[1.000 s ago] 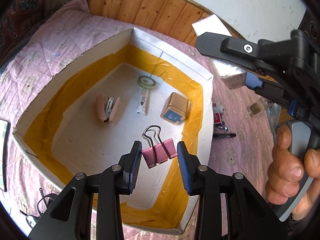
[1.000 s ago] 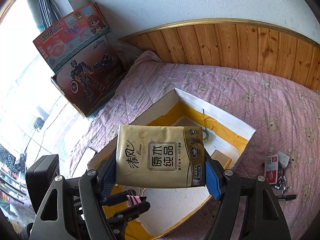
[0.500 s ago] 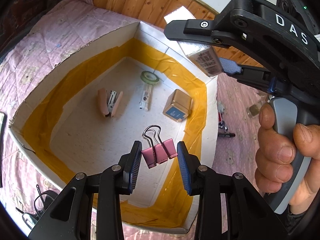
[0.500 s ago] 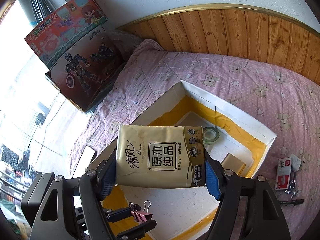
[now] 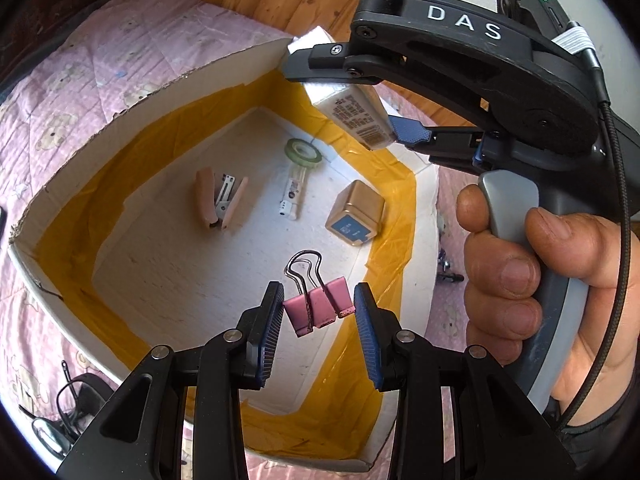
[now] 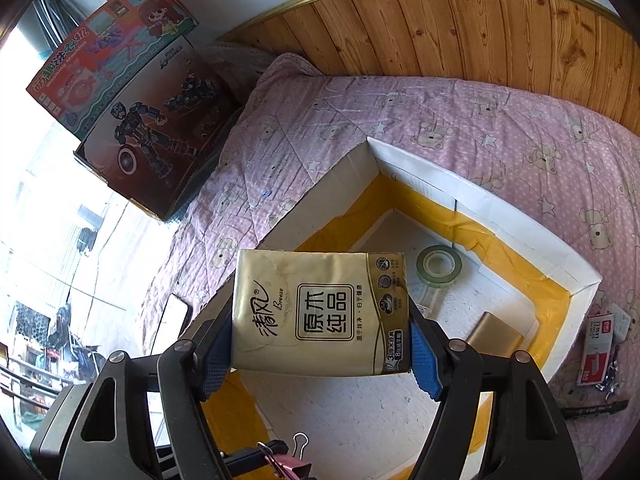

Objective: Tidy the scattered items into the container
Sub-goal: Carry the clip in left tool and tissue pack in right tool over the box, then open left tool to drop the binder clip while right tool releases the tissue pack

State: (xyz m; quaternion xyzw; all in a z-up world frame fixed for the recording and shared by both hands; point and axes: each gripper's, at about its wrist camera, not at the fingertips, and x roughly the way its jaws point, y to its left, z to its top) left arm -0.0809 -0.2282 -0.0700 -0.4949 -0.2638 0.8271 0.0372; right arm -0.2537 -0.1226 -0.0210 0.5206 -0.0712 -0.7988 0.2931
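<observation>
A white cardboard box (image 5: 424,208) lined with yellow tape lies on a pink quilt. My left gripper (image 5: 318,300) hangs over its near side, shut on a pink binder clip (image 5: 320,310) with the wire handles pointing away. My right gripper (image 6: 320,320) is shut on a gold tissue pack (image 6: 320,308) above the box's (image 6: 480,208) left part. In the left wrist view the right gripper (image 5: 360,100) reaches in from the upper right with the tissue pack (image 5: 356,114) over the far corner, and a hand holds its handle. The clip (image 6: 288,466) shows at the bottom of the right wrist view.
In the box lie a pink stapler (image 5: 220,200), a tape roll (image 5: 303,151), a small white stick (image 5: 294,192) and a gold tin (image 5: 355,218). Right of the box are a red staple packet (image 6: 598,344) and a black pen (image 6: 592,410). Toy boxes (image 6: 132,92) stand at the left.
The right gripper has carried the tissue pack in over the box and lower, now looming large in the left wrist view. The left gripper and clip have stayed put.
</observation>
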